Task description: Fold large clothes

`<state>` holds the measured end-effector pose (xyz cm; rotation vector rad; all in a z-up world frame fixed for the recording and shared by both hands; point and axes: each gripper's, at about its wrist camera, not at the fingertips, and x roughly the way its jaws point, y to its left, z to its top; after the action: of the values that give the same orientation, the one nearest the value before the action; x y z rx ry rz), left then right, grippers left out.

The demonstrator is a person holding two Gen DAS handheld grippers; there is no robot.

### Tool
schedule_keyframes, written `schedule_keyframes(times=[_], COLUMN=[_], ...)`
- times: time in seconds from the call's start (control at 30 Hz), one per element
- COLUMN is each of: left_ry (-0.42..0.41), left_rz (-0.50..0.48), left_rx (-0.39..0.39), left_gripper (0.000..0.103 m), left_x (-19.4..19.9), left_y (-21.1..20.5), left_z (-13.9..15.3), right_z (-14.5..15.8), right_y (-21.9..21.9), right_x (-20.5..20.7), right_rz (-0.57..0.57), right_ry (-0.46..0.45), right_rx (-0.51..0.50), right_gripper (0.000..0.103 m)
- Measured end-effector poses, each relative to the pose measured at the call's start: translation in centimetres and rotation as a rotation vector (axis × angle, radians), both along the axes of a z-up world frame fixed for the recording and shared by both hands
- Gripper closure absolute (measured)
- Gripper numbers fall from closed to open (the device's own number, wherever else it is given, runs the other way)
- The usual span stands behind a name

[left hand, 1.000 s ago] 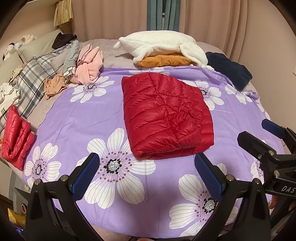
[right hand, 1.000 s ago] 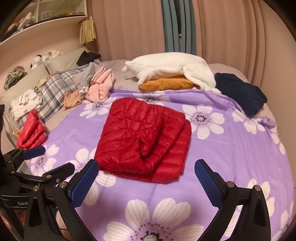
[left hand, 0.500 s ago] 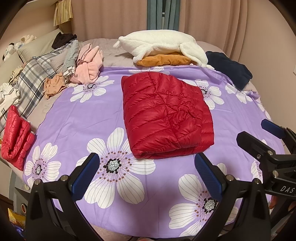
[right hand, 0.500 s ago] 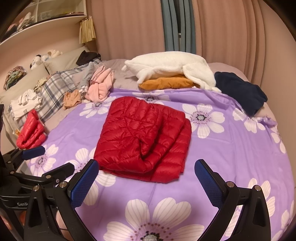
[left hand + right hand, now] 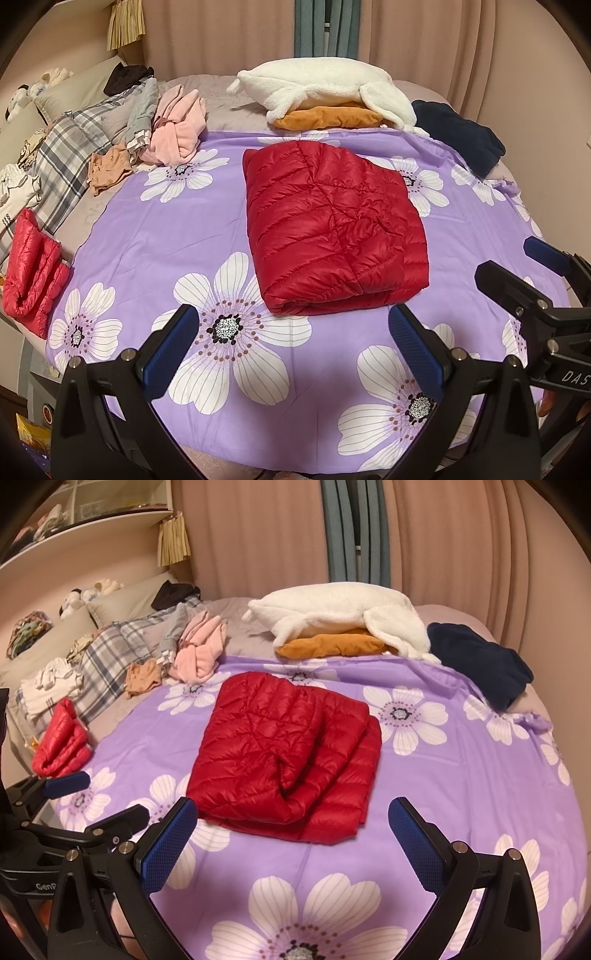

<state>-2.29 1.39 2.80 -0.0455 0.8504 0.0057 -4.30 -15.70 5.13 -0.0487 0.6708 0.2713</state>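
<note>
A red quilted down jacket (image 5: 332, 225) (image 5: 288, 760) lies folded into a thick rectangle in the middle of the purple flowered sheet (image 5: 166, 236) (image 5: 461, 775). My left gripper (image 5: 295, 347) hangs open just short of the jacket's near edge, nothing between its blue pads. My right gripper (image 5: 291, 834) is open too, close to the jacket's near edge and holding nothing. Each gripper shows in the other's view: the right gripper (image 5: 517, 266) at the right, the left gripper (image 5: 96, 797) at the lower left.
A second folded red jacket (image 5: 31, 269) (image 5: 61, 740) sits at the bed's left edge. A white fleece (image 5: 325, 88) over an orange garment (image 5: 328, 118), a navy garment (image 5: 461, 140), pink clothes (image 5: 177, 133) and plaid bedding (image 5: 62, 158) crowd the far side.
Both grippers have drifted slightly; the folded jacket stays put and both jaws remain open.
</note>
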Motion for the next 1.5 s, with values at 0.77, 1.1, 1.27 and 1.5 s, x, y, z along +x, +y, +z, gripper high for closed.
schedule_keyframes(times=[0.77, 1.1, 1.27, 1.5], left_ry=[0.0, 0.003, 0.005, 0.004], left_rz=[-0.002, -0.001, -0.002, 0.0], left_rx=[0.005, 0.006, 0.006, 0.007], left_gripper=[0.0, 0.0, 0.0, 0.0], left_x=[-0.12, -0.19, -0.1, -0.14], left_y=[0.33, 0.58, 0.63, 0.83], left_z=[-0.37, -0.46, -0.39, -0.41], right_z=[0.09, -0.02, -0.05, -0.03], right_y=[-0.04, -0.05, -0.01, -0.02], right_x=[0.11, 0.09, 0.08, 0.12], right_rz=[0.003, 0.002, 0.002, 0.002], right_ry=[0.001, 0.0, 0.0, 0.0], right_rx=[-0.002, 0.0, 0.001, 0.001], right_gripper=[0.001, 0.001, 0.001, 0.001])
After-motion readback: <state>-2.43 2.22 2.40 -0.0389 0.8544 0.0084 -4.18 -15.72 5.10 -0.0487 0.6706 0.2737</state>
